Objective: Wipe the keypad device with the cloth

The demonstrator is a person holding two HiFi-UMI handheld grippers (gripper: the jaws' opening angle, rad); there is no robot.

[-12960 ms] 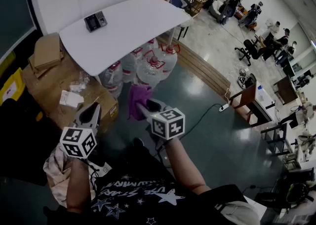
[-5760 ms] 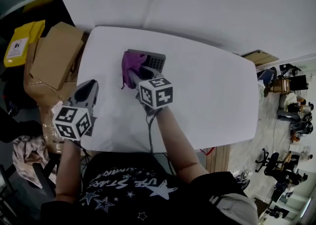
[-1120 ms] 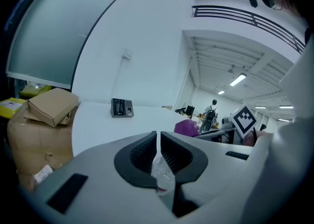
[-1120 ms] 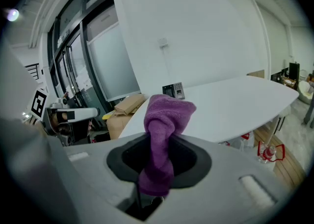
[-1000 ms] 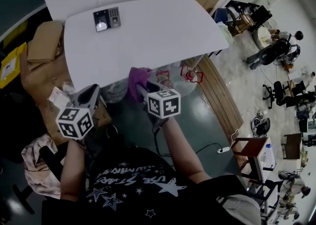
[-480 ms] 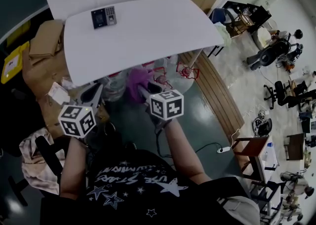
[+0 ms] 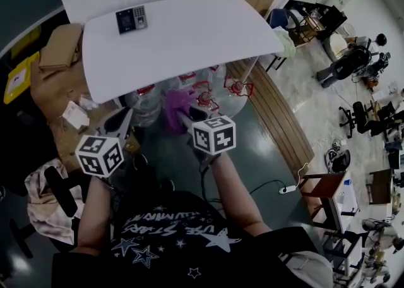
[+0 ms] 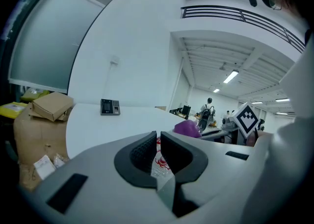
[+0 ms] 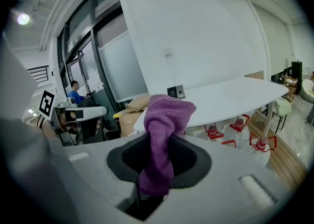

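The keypad device (image 7: pixel 131 19) lies at the far left corner of the white table (image 7: pixel 189 40); it also shows small in the left gripper view (image 8: pixel 110 106) and in the right gripper view (image 9: pixel 176 91). My right gripper (image 7: pixel 183 113) is shut on the purple cloth (image 7: pixel 177 100), which bunches up between its pads (image 9: pixel 167 120). My left gripper (image 7: pixel 121 119) is shut with nothing between its pads (image 8: pixel 156 149). Both grippers hang in front of the table's near edge, well away from the device.
Several water jugs (image 7: pixel 208 94) with red caps stand under the table's near edge. Cardboard boxes (image 7: pixel 60 50) pile up at the left. Office chairs (image 7: pixel 353 59) and desks fill the room at the right. A cable and power strip (image 7: pixel 287 190) lie on the floor.
The view has backed off from the table: the table and device sit slightly further up the frame. Both grippers have kept their states, the right one still holding the cloth.
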